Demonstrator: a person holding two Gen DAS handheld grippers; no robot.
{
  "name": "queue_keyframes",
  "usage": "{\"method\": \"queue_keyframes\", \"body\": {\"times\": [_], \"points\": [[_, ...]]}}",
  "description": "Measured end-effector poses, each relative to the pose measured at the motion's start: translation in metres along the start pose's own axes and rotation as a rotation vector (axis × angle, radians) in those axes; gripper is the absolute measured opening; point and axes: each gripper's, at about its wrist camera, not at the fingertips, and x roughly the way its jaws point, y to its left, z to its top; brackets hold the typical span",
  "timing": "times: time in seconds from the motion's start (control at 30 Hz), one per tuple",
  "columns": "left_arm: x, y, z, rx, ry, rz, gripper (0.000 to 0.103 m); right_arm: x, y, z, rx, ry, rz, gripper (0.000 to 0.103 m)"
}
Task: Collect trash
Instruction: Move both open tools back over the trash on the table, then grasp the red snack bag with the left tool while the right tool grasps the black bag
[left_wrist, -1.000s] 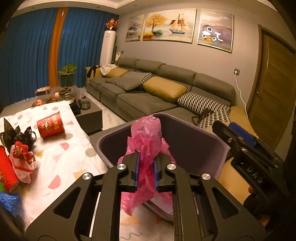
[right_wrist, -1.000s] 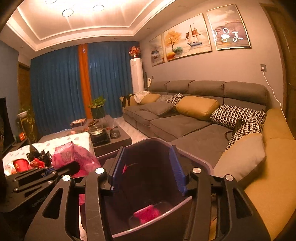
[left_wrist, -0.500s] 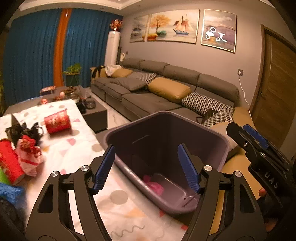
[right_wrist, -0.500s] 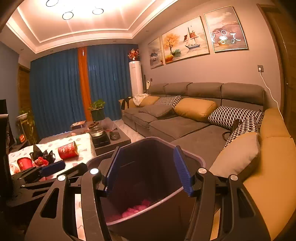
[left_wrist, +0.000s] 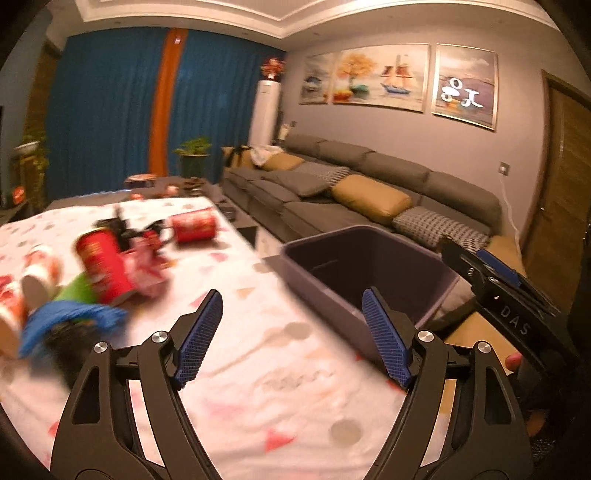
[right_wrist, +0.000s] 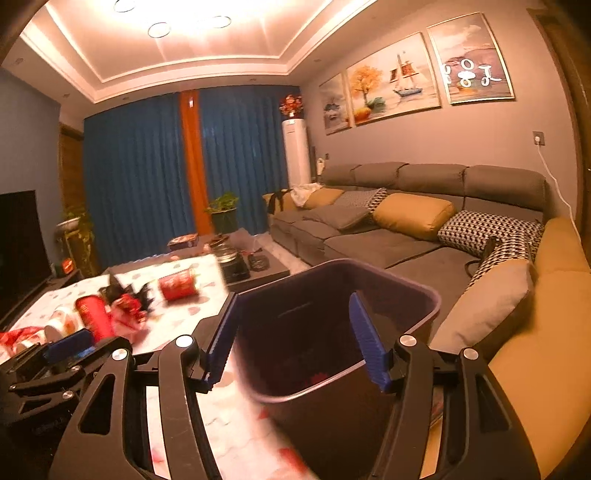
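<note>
My left gripper (left_wrist: 291, 295) hangs over the white patterned tablecloth (left_wrist: 258, 369). Its jaws are opening and nothing is between them. Blurred trash lies ahead to its left: a red can on its side (left_wrist: 194, 229), an upright red tube (left_wrist: 103, 266), black and pink wrappers (left_wrist: 140, 258), and a blue scrap (left_wrist: 70, 317). The dark purple bin (left_wrist: 369, 266) stands at the table's right edge, with a bit of pink bag (right_wrist: 317, 376) at its bottom. My right gripper (right_wrist: 291, 299) hovers over the bin's near rim, jaws opening, pads pressing on nothing.
A long grey sofa (right_wrist: 369, 229) with yellow and checked cushions runs along the right wall. A dark low table (right_wrist: 251, 266) with tea things stands beyond the cloth. A potted plant (right_wrist: 221, 210) and blue curtains are at the back. A hand (left_wrist: 513, 362) holds the right gripper.
My left gripper opened and let the pink bag drop into the bin, then swung left over the table toward the trash. The right gripper's jaws widened a little above the bin.
</note>
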Motion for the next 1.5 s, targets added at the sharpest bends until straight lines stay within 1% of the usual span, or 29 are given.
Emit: {"method": "queue_keyframes", "body": {"times": [0.03,0.1,0.2,0.3,0.37,0.57,0.73,0.83,0.9,1.0,1.1,1.2,1.27,1.3,1.37,1.4,1.43,1.5], "points": [[-0.007,0.006,-0.003,-0.003,-0.003,0.036,0.076,-0.002,0.005,-0.001,-0.002,0.003,0.01,0.061],[-0.022,0.02,-0.007,-0.022,-0.011,0.075,0.076,-0.008,0.018,-0.005,-0.008,0.012,0.038,0.061],[-0.04,0.039,-0.011,-0.055,-0.014,0.125,0.076,-0.015,0.036,-0.011,-0.02,0.021,0.075,0.064],[-0.062,0.062,-0.015,-0.08,-0.022,0.186,0.076,-0.021,0.057,-0.016,-0.038,0.033,0.116,0.065],[-0.076,0.077,-0.018,-0.092,-0.026,0.235,0.076,-0.025,0.073,-0.019,-0.052,0.041,0.147,0.068],[-0.114,0.128,-0.024,-0.153,-0.046,0.35,0.076,-0.027,0.125,-0.03,-0.098,0.066,0.227,0.072],[-0.144,0.166,-0.028,-0.182,-0.073,0.451,0.076,-0.02,0.17,-0.044,-0.143,0.113,0.302,0.072],[-0.161,0.186,-0.03,-0.209,-0.086,0.498,0.076,-0.011,0.199,-0.055,-0.177,0.158,0.346,0.072],[-0.171,0.2,-0.033,-0.232,-0.098,0.524,0.076,-0.006,0.213,-0.061,-0.196,0.178,0.36,0.072],[-0.182,0.218,-0.036,-0.256,-0.106,0.552,0.076,0.006,0.232,-0.066,-0.212,0.215,0.379,0.072],[-0.192,0.236,-0.038,-0.292,-0.118,0.564,0.076,0.017,0.249,-0.07,-0.228,0.237,0.384,0.072],[-0.198,0.252,-0.039,-0.318,-0.118,0.581,0.076,0.026,0.261,-0.07,-0.247,0.252,0.386,0.063],[-0.199,0.261,-0.039,-0.331,-0.116,0.588,0.076,0.033,0.267,-0.071,-0.253,0.265,0.387,0.052],[-0.199,0.264,-0.039,-0.335,-0.116,0.59,0.076,0.035,0.269,-0.072,-0.254,0.274,0.389,0.048],[-0.196,0.273,-0.038,-0.344,-0.111,0.587,0.076,0.042,0.275,-0.074,-0.268,0.292,0.393,0.026],[-0.192,0.276,-0.037,-0.35,-0.104,0.582,0.076,0.044,0.276,-0.075,-0.276,0.303,0.393,0.021],[-0.188,0.281,-0.037,-0.367,-0.095,0.569,0.076,0.045,0.277,-0.076,-0.277,0.311,0.402,0.01],[-0.181,0.289,-0.036,-0.392,-0.082,0.551,0.076,0.044,0.276,-0.076,-0.284,0.302,0.4,0.006]]}}
